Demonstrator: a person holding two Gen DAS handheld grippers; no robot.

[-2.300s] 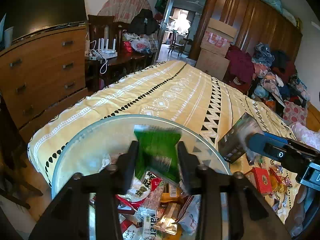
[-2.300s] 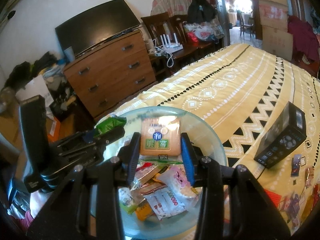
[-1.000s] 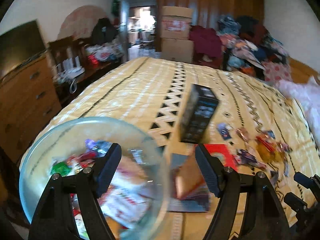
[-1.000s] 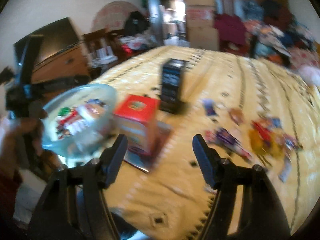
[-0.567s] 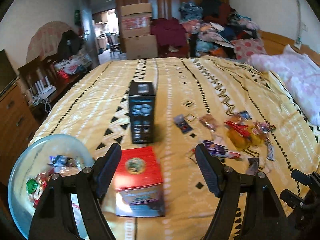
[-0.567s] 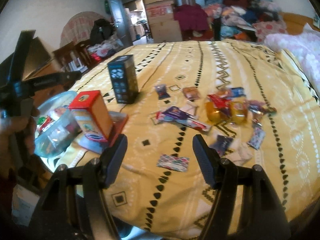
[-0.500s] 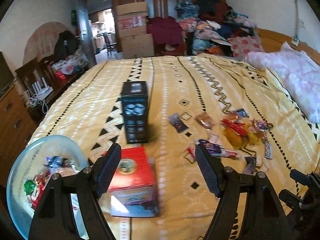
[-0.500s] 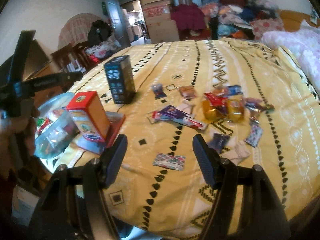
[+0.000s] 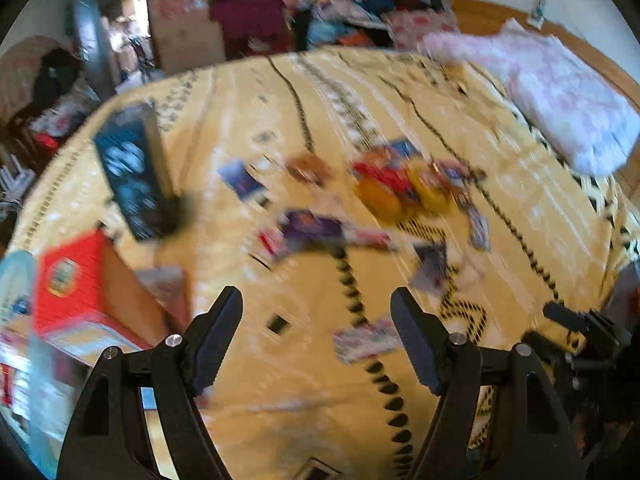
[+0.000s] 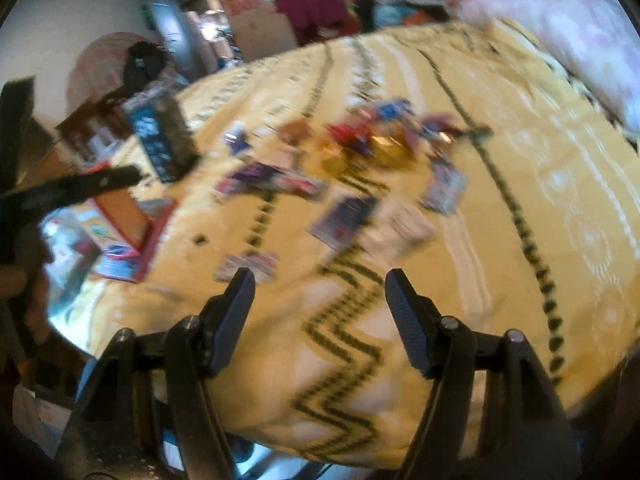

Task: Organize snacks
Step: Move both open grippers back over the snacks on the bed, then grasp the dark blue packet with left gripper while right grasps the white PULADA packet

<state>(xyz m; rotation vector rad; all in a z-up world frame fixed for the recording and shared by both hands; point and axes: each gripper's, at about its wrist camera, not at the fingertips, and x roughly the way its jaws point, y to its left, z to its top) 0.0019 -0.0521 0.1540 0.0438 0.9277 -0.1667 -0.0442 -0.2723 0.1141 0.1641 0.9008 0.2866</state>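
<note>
Both views are blurred by motion. Several loose snack packets [image 9: 380,188] lie scattered on the yellow patterned bedspread [image 9: 304,380]; they also show in the right wrist view [image 10: 360,148]. A glass bowl [image 9: 16,280] holding snacks sits at the far left edge. My left gripper [image 9: 316,312] is open and empty above the bedspread, with a small packet [image 9: 364,344] just ahead between its fingers. My right gripper [image 10: 318,292] is open and empty, short of a purple packet [image 10: 344,216] and a white packet [image 10: 400,228].
A red box [image 9: 76,284] stands on a flat lid next to the bowl, and a tall black box [image 9: 132,172] stands behind it. A pink blanket [image 9: 568,96] lies at the right. Piled clothes and cardboard boxes [image 9: 180,28] stand beyond the bed.
Both grippers let go of their packets over the bowl and opened. They have swung right, away from the bowl, and moved closer to the scattered packets.
</note>
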